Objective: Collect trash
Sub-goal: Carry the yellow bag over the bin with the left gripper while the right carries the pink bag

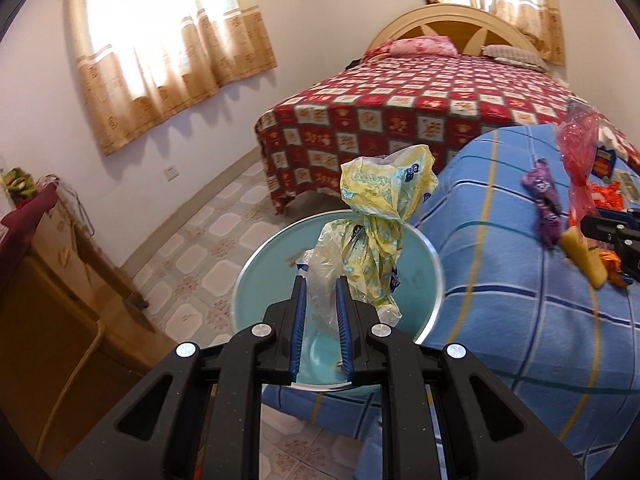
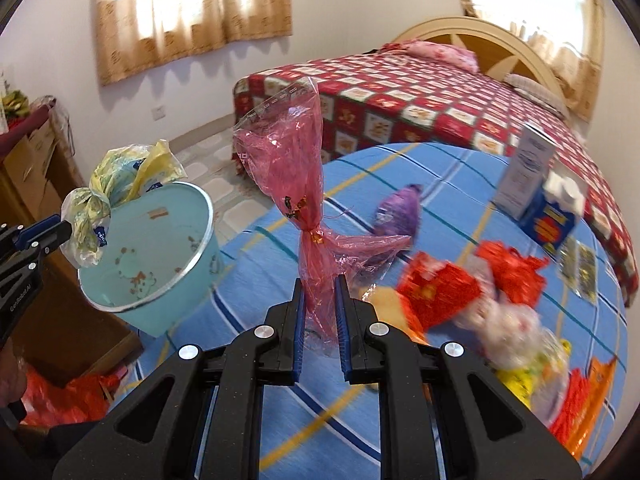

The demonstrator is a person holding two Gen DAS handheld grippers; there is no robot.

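Sunlit curtained window (image 1: 160, 40), red checkered bed (image 1: 400, 120), patterned tile floor (image 1: 208, 248)

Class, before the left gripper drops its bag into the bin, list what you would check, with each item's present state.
1. Left gripper holds the yellow plastic bag: ok.
2. Bag is over the light blue trash bin opening: ok.
3. Bin has room inside: ok, only small scraps show.
4. Bin stands steady: cannot tell, its base is hidden.
5. Right gripper grips the pink cellophane wrapper: ok.
6. Right gripper is away from the bin: ok.
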